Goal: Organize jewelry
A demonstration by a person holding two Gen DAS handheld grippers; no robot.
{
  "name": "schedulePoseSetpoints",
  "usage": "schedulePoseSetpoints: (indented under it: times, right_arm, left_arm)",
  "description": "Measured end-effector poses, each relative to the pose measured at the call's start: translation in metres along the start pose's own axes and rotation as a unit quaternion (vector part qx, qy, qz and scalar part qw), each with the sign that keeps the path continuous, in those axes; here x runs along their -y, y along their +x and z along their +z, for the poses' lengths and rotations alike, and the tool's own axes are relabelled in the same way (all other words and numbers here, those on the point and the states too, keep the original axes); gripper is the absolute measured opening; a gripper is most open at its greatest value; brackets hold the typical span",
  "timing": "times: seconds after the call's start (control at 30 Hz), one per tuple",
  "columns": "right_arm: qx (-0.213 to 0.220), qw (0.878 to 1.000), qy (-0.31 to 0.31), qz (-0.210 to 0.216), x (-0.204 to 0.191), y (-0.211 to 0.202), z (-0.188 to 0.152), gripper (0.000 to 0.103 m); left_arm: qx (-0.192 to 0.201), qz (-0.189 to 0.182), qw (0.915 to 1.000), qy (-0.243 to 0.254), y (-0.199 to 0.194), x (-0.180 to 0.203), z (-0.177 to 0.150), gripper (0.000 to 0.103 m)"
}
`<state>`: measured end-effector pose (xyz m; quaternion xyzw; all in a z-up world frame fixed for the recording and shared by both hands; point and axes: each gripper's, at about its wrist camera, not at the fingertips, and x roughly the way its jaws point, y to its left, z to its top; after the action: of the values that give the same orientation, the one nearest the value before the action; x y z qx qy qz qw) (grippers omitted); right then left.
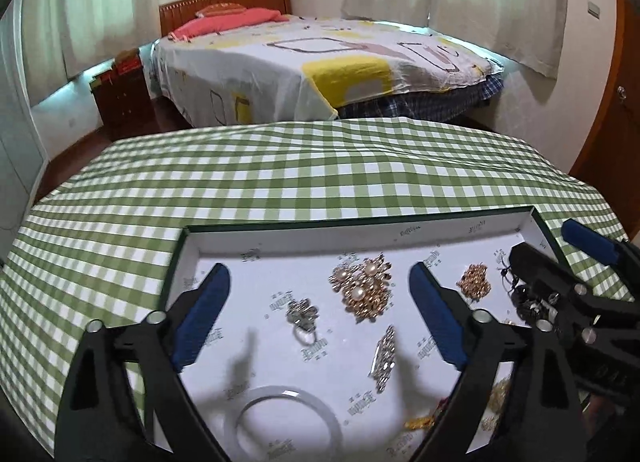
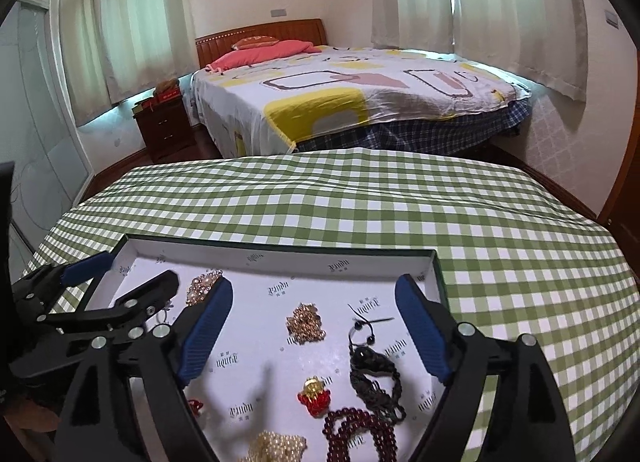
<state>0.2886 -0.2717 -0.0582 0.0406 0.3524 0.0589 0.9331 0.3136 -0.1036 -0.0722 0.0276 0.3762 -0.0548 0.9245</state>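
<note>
1. Nearest us in the left wrist view, our left gripper [image 1: 320, 314] fills the lower part of the frame with its blue-padded fingers [image 1: 202, 314] spread wide and nothing between the pads; below them, at the bottom centre, a pale bangle [image 1: 288, 418] lies flat on the white floor of the box [image 1: 360, 222].
2. Between the fingers we see a silver ring [image 1: 302, 320] left of centre, a pearl-and-gold brooch [image 1: 362, 286] above it at centre, and a long silver brooch [image 1: 384, 358] lower right of that; all rest loose on the box floor; a small gold piece [image 1: 474, 280] lies to the right of the right-hand finger.
3. Our right gripper [image 1: 552, 254] enters at the right edge, one finger over the box's right rim; the box sits on a green checked tablecloth [image 1: 280, 174], with a bed [image 1: 320, 62] in the upper half.
4. Turning to the right wrist view, our right gripper [image 2: 316, 326] hangs over the box [image 2: 280, 252], fingers well apart and clamped on nothing; between them lie a gold piece [image 2: 306, 322], a dark beaded cord [image 2: 372, 374], a red-and-gold charm [image 2: 316, 396] and, at the bottom edge, dark red beads [image 2: 360, 434] and cream pearls [image 2: 276, 448].
5. Our left gripper [image 2: 132, 270] shows at the left edge, spread open over the box's left rim.
</note>
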Motion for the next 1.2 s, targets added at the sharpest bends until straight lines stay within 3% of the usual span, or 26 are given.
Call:
schedulePoseSetpoints:
  times: [0.27,0.6,1.2]
  right_arm:
    - [0.004,1.000,0.024,-0.011,0.001,-0.028,-0.021,0.084]
    - [0.005,0.999,0.028,-0.031,-0.010,-0.072,-0.059,0.084]
    - [0.081,0.996,-0.005,-0.031,-0.045,-0.184,-0.070,0.084]
  left_arm:
    - [0.030,0.035,0.9989,0.008,-0.046,-0.008,-0.026,0.094]
    - [0.051,0.026,0.9983,-0.005,-0.107,-0.028,-0.062,0.095]
    - [0.105,0.040,0.9935,-0.015,-0.219,-0.037,-0.092,0.097]
